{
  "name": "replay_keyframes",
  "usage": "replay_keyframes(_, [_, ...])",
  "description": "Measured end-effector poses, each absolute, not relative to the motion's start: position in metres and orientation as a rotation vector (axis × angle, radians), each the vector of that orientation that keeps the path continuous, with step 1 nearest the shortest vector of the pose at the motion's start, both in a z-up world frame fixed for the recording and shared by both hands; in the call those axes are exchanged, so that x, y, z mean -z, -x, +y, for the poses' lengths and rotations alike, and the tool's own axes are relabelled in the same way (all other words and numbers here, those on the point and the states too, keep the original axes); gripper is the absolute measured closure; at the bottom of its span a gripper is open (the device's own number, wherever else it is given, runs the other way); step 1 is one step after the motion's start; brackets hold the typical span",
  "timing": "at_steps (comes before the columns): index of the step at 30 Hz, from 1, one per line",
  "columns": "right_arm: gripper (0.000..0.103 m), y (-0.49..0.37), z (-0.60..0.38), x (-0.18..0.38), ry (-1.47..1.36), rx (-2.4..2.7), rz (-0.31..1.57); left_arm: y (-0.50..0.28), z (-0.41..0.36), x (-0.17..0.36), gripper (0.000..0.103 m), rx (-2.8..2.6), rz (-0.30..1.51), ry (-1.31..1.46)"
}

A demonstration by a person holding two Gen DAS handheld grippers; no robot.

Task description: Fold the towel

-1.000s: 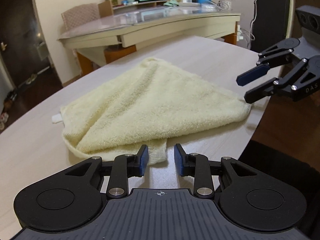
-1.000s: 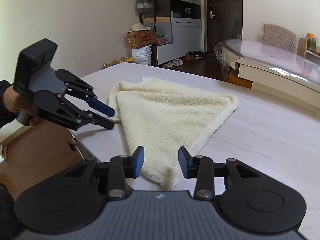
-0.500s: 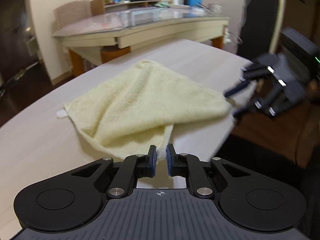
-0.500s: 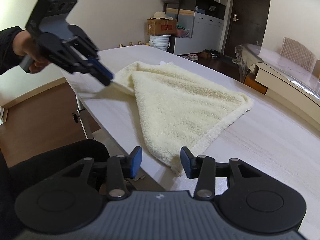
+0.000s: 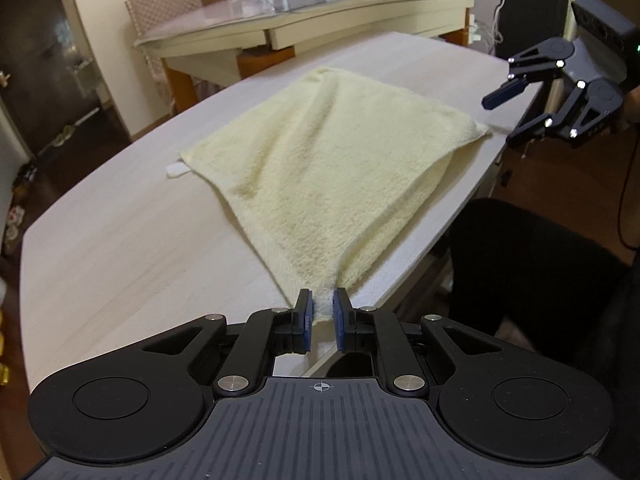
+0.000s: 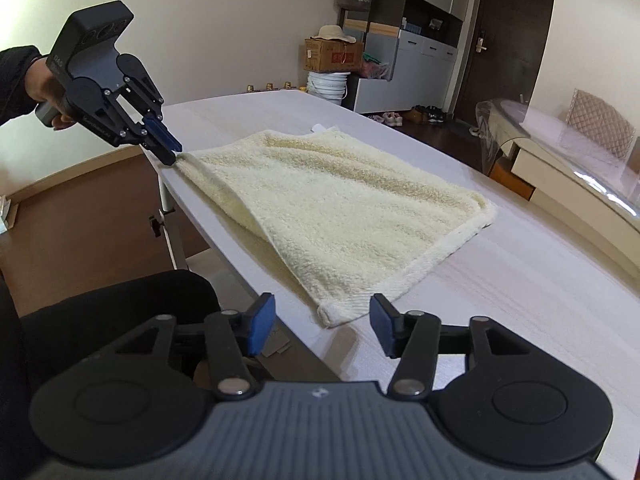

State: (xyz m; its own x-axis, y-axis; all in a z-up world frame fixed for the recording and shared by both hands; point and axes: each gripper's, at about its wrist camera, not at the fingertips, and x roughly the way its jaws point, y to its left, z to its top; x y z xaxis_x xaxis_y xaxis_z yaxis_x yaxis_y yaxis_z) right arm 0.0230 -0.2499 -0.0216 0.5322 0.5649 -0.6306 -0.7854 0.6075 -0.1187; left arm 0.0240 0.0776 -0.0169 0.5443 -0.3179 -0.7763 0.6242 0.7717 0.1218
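I have the pale yellow terry towel [image 5: 332, 168] lying on the light wooden table [image 5: 120, 248], close along its near edge, and it already looks doubled, with a lower layer showing beneath the top one on the side facing me; the left gripper [image 5: 321, 316] has its blue pads pressed onto the towel's near-left corner, the cloth bunched between them and drawn slightly taut; the right gripper [image 6: 322, 324] is spread wide with the towel's near-right corner [image 6: 336, 312] lying on the table between its fingers, not yet pinched.

My judgement is that I am securing two near corners for a fold; whether this is a further fold of a half-folded towel or a tidying of one, I cannot settle from here; the next move calls for the right pads to pinch that hemmed corner, catching both layers, before either hand lifts.

The right wrist view shows the left gripper [image 6: 170, 152] from outside, a hand [image 6: 44, 92] and dark sleeve behind it, and the pinch right at the table's edge; the left wrist view shows what that one hides: the white label tab [image 5: 176, 169] at the far-left corner, and the right gripper [image 5: 504, 118] open beside the towel, off the table's near edge.
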Motion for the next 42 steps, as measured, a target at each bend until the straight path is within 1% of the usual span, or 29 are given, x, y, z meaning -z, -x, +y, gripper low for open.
replay_keyframes(12, [0.047,-0.036,-0.236,0.029,0.494,-0.846,0.529,-0.032,0.083,0.021,0.091,0.52,0.809,-0.358])
replay_keyframes(16, [0.05,-0.043,-0.242,0.031,0.475,-0.84,0.526,-0.033,0.085,0.022,0.091,0.518,0.814,-0.34])
replay_keyframes(18, [0.056,-0.045,-0.243,0.032,0.489,-0.835,0.515,-0.033,0.086,0.022,0.091,0.518,0.815,-0.336])
replay_keyframes(20, [0.071,-0.043,-0.241,0.032,0.524,-0.834,0.504,-0.032,0.085,0.022,0.091,0.517,0.817,-0.339])
replay_keyframes(21, [0.074,-0.042,-0.241,0.032,0.541,-0.834,0.499,-0.031,0.085,0.022,0.091,0.519,0.819,-0.341])
replay_keyframes(22, [0.086,-0.041,-0.24,0.032,0.558,-0.834,0.493,-0.03,0.085,0.022,0.091,0.521,0.821,-0.341])
replay_keyframes(23, [0.088,-0.04,-0.239,0.033,0.575,-0.833,0.487,-0.029,0.084,0.021,0.091,0.525,0.824,-0.341])
replay_keyframes(25, [0.089,-0.028,-0.236,0.031,0.629,-0.837,0.471,-0.024,0.083,0.021,0.09,0.545,0.831,-0.337])
replay_keyframes(27, [0.089,-0.019,-0.235,0.028,0.667,-0.844,0.474,-0.021,0.083,0.02,0.087,0.57,0.832,-0.323])
replay_keyframes(29, [0.089,-0.012,-0.237,0.028,0.681,-0.844,0.484,-0.016,0.082,0.016,0.082,0.606,0.819,-0.301])
replay_keyframes(32, [0.087,-0.009,-0.243,0.03,0.662,-0.83,0.496,-0.019,0.07,0.012,0.08,0.633,0.783,-0.282])
replay_keyframes(33, [0.083,-0.009,-0.246,0.03,0.645,-0.824,0.494,-0.02,0.065,0.011,0.08,0.64,0.771,-0.276])
replay_keyframes(34, [0.076,-0.007,-0.249,0.03,0.622,-0.82,0.494,-0.022,0.06,0.01,0.079,0.646,0.758,-0.271])
replay_keyframes(35, [0.073,-0.005,-0.252,0.029,0.597,-0.818,0.493,-0.023,0.055,0.008,0.077,0.653,0.745,-0.266])
replay_keyframes(39, [0.072,-0.001,-0.267,0.028,0.504,-0.803,0.482,-0.03,0.035,0.004,0.075,0.678,0.695,-0.244])
replay_keyframes(40, [0.068,0.0,-0.271,0.029,0.497,-0.788,0.47,-0.032,0.03,0.003,0.075,0.685,0.682,-0.239])
replay_keyframes(42, [0.067,0.008,-0.275,0.032,0.508,-0.76,0.451,-0.036,0.019,0.002,0.075,0.702,0.659,-0.229])
